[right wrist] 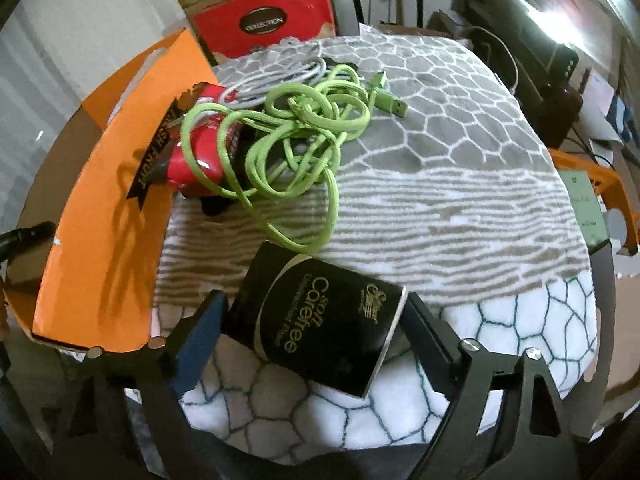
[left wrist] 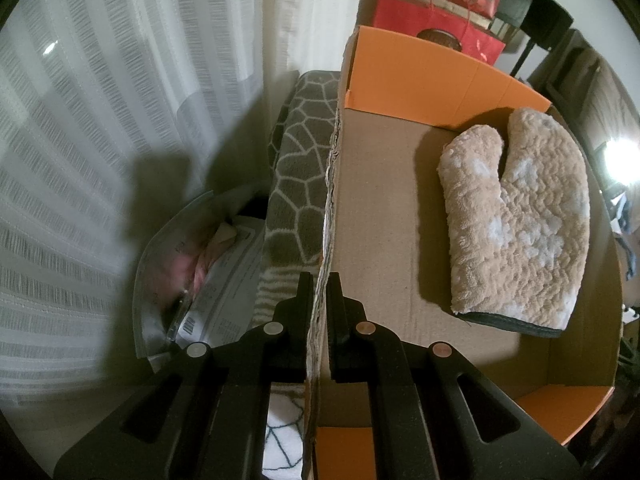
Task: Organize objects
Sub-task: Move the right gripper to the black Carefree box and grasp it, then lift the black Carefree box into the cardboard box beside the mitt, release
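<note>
The left gripper [left wrist: 318, 292] is clenched on the side wall of the orange cardboard box [left wrist: 420, 80], one finger inside and one outside, steadying it; a plush beige oven mitt [left wrist: 516, 220] already lies flat on the box floor, leaving open room beside it toward the held wall. The right gripper [right wrist: 316, 320] stands spread around a black Carefree packet [right wrist: 320, 328] lying on the patterned blanket [right wrist: 460, 184], its fingers on either flank but not visibly pressing, so the packet looks not yet gripped. The packet is probably light and slightly crushable with a slick printed skin, so a grip across its short sides, near the middle, should suit it. Beyond it lies a tangled green USB cable [right wrist: 288, 136] draped over a red snack packet [right wrist: 200, 152], with a white cable [right wrist: 280, 76] behind; loose loops could snag. The box's raised orange flap [right wrist: 112, 208] sits close on the left, an edge to lift over.
</note>
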The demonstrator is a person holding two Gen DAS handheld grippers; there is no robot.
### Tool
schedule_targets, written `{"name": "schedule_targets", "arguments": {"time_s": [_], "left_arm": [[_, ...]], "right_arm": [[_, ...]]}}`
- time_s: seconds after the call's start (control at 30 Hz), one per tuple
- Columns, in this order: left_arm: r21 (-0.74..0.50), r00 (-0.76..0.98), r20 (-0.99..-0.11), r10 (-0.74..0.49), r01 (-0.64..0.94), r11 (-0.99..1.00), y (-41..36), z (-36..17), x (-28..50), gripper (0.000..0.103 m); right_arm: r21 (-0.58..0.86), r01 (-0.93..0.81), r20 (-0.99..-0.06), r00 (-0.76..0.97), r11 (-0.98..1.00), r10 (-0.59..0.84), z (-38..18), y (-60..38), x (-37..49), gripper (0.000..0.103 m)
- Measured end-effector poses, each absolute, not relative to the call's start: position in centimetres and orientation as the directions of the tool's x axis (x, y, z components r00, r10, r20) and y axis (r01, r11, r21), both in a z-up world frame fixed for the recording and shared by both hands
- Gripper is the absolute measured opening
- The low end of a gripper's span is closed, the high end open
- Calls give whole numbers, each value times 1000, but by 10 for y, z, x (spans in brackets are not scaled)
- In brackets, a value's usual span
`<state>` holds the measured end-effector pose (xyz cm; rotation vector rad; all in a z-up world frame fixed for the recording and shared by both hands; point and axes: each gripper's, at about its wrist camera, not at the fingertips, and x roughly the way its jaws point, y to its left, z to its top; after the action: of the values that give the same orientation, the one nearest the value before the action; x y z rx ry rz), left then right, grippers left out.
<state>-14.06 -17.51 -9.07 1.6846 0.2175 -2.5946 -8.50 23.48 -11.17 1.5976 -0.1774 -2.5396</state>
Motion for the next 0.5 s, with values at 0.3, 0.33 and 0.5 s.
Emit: {"name": "schedule_targets", "arguments": {"time_s": [0.3,0.33,0.5], "left_arm": [[-94,-409,-912,41,109,-990,-175,-91,-141,6],[-94,-409,-912,42,109,-990,-175,-91,-141,6],[-95,-409,-912,42,109,-990,-175,-91,-141,6]], "right_arm": [[145,86,-853,-494,-986,-168,-84,233,-79,86],[142,91,-847,-504,-986,-169,-79,233,-79,86],[131,110,-826,-537,-985,-170,-55,229,-79,86]]}}
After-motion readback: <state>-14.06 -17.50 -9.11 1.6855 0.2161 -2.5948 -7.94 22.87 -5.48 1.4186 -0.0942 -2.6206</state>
